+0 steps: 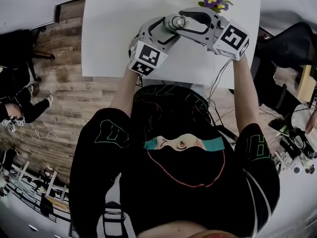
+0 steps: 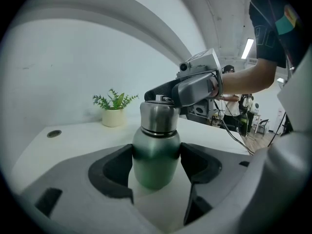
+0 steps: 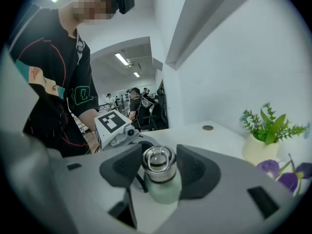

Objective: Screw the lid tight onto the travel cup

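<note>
Place: open-plan office or lab workspace | Evidence: white table [image 1: 109, 33], wood-plank floor [image 1: 74, 103], black chair [image 1: 292, 48], ceiling strip lights [image 3: 122, 58], people among desks behind [image 3: 136, 101], trailing cables [image 1: 220, 83], cluttered benches [image 1: 297, 143], potted plant [image 2: 113, 112]

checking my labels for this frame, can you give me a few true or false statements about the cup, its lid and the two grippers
1. The left gripper is closed on the green body of the travel cup. True.
2. The right gripper is off to one side with nothing between its jaws. False: its jaws stand on either side of the steel lid, pads against it.
3. The lid lies on the table beside the cup. False: it sits on top of the cup, which is upright.
4. A potted plant stands on the white table behind the cup. True.
</note>
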Action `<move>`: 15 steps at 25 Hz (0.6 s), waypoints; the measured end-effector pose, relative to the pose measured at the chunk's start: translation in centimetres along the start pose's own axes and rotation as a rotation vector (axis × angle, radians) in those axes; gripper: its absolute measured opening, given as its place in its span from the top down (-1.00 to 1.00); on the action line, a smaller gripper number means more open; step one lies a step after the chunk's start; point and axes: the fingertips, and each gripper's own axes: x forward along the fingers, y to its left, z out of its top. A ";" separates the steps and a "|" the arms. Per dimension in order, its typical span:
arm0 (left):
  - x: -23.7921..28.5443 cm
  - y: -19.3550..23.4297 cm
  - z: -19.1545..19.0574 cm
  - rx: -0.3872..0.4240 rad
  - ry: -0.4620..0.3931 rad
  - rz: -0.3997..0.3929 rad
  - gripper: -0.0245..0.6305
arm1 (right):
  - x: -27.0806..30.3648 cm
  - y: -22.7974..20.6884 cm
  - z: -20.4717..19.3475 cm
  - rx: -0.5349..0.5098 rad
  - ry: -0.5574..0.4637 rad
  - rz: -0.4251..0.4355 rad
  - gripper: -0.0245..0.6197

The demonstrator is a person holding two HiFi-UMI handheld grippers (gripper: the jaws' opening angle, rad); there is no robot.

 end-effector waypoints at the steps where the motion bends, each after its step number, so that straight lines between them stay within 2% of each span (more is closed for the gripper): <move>1: 0.0 0.1 0.0 -0.001 0.000 0.000 -0.05 | 0.0 -0.1 0.0 0.003 -0.007 -0.011 0.22; 6: -0.2 0.4 -0.1 -0.003 0.003 0.004 -0.05 | 0.3 -0.2 0.0 0.020 -0.027 -0.089 0.22; 15: -0.3 0.4 -0.3 -0.007 0.009 0.004 -0.05 | 0.0 -0.3 -0.3 0.083 -0.092 -0.291 0.21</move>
